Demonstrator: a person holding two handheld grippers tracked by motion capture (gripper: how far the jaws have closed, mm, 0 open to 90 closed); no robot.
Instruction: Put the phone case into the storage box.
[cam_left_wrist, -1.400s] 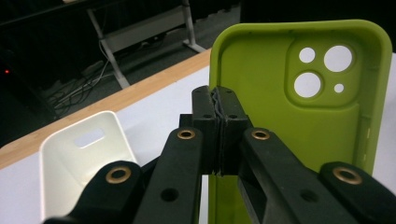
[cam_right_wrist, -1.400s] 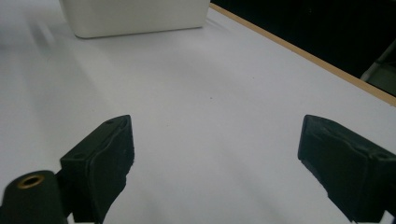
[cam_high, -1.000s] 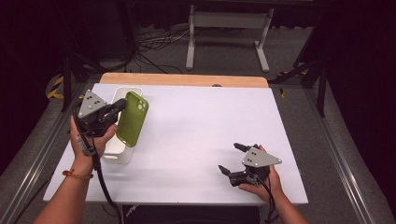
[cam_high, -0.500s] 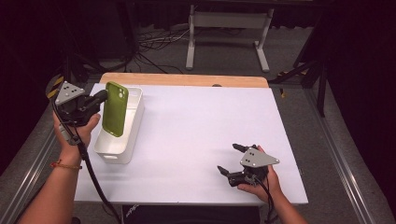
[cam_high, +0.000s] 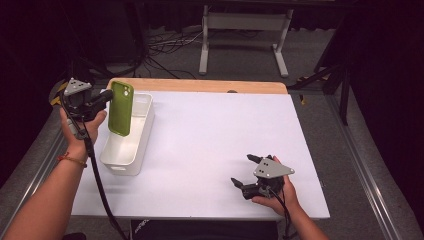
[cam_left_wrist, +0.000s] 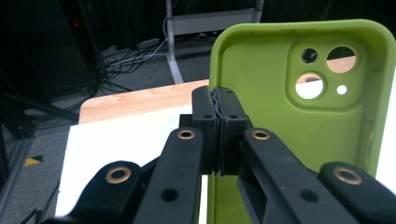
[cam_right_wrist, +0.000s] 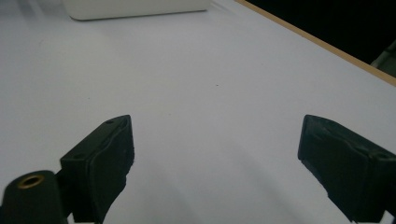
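Risk: left gripper (cam_left_wrist: 218, 135) pinches only the edge of the green phone case (cam_high: 121, 108), held upright over the white bin (cam_high: 142, 131); could twist loose. Right gripper (cam_high: 252, 173) rests spread open on the table (cam_high: 210, 135).

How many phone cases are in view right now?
1. The green phone case is held upright over the white bin, its edge pinched in the left gripper. Part of the bin's inside is hidden behind it.

Overhead forward-down view; two close claw-mounted cameras, shared table (cam_high: 210, 135).
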